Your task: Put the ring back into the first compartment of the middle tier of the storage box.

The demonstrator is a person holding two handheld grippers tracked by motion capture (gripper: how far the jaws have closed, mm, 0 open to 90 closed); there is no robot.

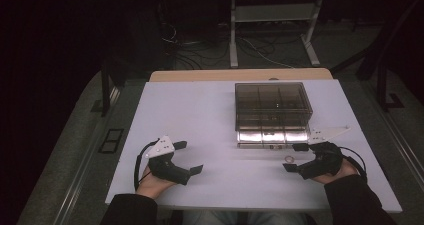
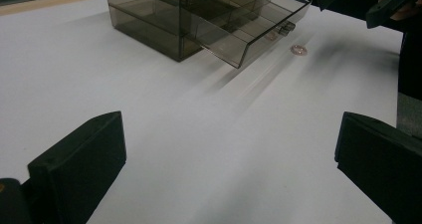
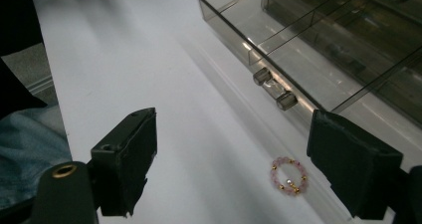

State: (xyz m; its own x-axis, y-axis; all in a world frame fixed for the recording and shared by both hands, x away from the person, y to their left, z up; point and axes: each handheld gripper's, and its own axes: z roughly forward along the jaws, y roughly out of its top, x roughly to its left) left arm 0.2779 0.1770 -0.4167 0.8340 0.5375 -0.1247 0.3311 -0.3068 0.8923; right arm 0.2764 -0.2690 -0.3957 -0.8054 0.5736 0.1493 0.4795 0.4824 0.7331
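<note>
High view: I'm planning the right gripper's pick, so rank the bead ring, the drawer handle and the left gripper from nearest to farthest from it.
1. Bead ring: on the table just beside the right gripper.
2. Drawer handle: front of the open drawer, a little beyond the ring.
3. Left gripper: far across the table.

Legible text: none | Labels: none are found on the smoked plastic drawer box (image 1: pixel 273 105) | Brands: none are found on the grey plates or black jaws of the grippers | Numbers: none | Signs: none are found on the white table (image 1: pixel 210 115)
</note>
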